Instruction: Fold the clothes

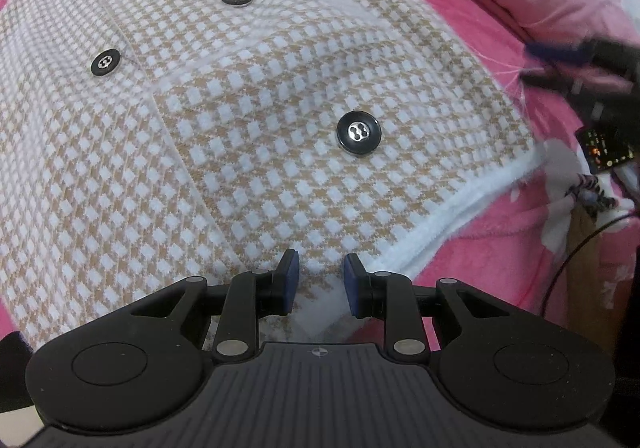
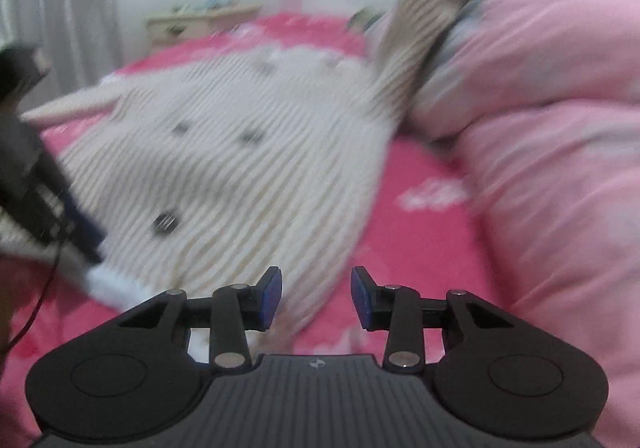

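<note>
A beige and white checked jacket (image 1: 260,119) with black buttons (image 1: 359,133) and a white fuzzy hem (image 1: 452,219) lies flat on a pink bed. My left gripper (image 1: 320,280) is open, hovering over the jacket's near edge, with nothing between its blue pads. The right wrist view is blurred: the same jacket (image 2: 224,167) spreads ahead, and my right gripper (image 2: 316,298) is open and empty above its near right edge. The left gripper shows at the left in the right wrist view (image 2: 36,183), over the hem. The right gripper shows blurred at the right in the left wrist view (image 1: 588,63).
A pink flowered bedsheet (image 2: 416,215) covers the bed. A bulky pink quilt (image 2: 560,127) lies at the right with a ribbed beige garment (image 2: 424,19) draped on it. A pale nightstand (image 2: 200,17) and a curtain (image 2: 68,7) stand beyond the bed.
</note>
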Available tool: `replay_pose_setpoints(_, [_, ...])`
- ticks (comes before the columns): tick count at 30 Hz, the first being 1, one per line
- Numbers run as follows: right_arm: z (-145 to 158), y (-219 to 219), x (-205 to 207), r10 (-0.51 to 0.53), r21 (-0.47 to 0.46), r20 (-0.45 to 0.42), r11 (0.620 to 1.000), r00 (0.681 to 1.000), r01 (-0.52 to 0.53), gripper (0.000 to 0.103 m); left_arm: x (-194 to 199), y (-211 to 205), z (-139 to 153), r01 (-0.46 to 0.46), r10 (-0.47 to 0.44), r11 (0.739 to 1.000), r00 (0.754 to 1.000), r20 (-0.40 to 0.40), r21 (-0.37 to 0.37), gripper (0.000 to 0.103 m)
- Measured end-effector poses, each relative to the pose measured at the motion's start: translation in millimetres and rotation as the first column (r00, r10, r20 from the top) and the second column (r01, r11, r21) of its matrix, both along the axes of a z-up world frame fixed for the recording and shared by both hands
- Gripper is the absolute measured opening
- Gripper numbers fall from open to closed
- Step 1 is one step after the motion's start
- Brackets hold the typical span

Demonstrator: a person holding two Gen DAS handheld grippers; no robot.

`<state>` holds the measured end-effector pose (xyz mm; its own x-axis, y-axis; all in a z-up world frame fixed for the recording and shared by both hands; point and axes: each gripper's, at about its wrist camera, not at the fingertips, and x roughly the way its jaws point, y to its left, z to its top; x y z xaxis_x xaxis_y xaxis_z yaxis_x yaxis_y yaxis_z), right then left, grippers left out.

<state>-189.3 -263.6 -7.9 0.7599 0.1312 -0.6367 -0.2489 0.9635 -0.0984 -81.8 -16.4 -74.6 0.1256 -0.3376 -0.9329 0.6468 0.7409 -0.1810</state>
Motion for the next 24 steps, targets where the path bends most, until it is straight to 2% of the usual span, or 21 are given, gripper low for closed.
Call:
replay_pose_setpoints(2, [12,1,-8,0.008,0.011,0.084,1.0,0.996,-0.009,0.04,0,1,-1,-0.002,0.002,1.0,1.0,-0.001,-0.004,0.025])
replay_pose_setpoints(4, [18,5,-15,0.055,0.041,0.154,0.997,0.987,-0.062,0.04,1,2,-1,-0.001,0.001,1.0,1.0,-0.003,-0.008,0.025])
replay_pose_setpoints(6, [13,17,-18,0.129,0.046,0.151,0.99,0.98,-0.137,0.04,2,4,-2,0.0,0.0,1.0,1.0,-0.004,-0.01,0.025])
replay_pose_setpoints(8, [-7,27,-16,0.179,0.034,0.073,0.983,0.981,-0.182,0.04,1,8,0,-0.002,0.002,1.0,1.0,0.0,-0.013,0.025])
replay_pose_setpoints(9, [-23,29,-12,0.193,0.04,-0.008,0.981,0.981,-0.192,0.04,0,10,1,-0.003,0.003,1.0,1.0,0.003,-0.014,0.025])
replay_pose_setpoints(10, [-44,29,-5,0.195,0.057,-0.138,0.98,0.971,-0.188,0.04,-1,12,2,-0.004,0.004,1.0,1.0,0.006,-0.015,0.025])
replay_pose_setpoints(11, [-62,27,-2,0.189,0.078,-0.224,0.981,0.956,-0.176,0.04,-2,12,2,-0.005,0.005,1.0,1.0,0.007,-0.016,0.025])
replay_pose_setpoints(12, [-70,22,-6,0.181,0.105,-0.226,0.981,0.957,-0.161,0.04,-3,13,3,-0.006,0.006,1.0,1.0,0.008,-0.018,0.025])
replay_pose_setpoints(16, [-44,15,-4,0.188,0.135,-0.211,0.978,0.959,-0.162,0.04,-5,20,7,0.013,-0.012,1.0,1.0,0.004,-0.018,0.025])
replay_pose_setpoints(18, [-17,12,-1,0.233,0.134,-0.152,0.968,0.96,-0.214,0.04,-2,20,12,0.036,-0.036,0.999,0.999,-0.011,-0.017,0.025])
replay_pose_setpoints(19, [-4,13,3,0.267,0.125,-0.129,0.96,0.955,-0.251,0.04,5,25,20,0.036,-0.038,0.998,0.999,-0.028,-0.054,0.025])
replay_pose_setpoints(22, [22,28,30,0.389,0.11,-0.118,0.92,0.914,-0.377,0.041,24,41,44,0.032,-0.045,0.986,0.996,-0.077,-0.165,0.025])
replay_pose_setpoints(24, [31,41,54,0.461,0.117,-0.143,0.887,0.876,-0.448,0.042,46,56,63,-0.005,-0.008,0.974,0.998,-0.058,-0.227,0.029])
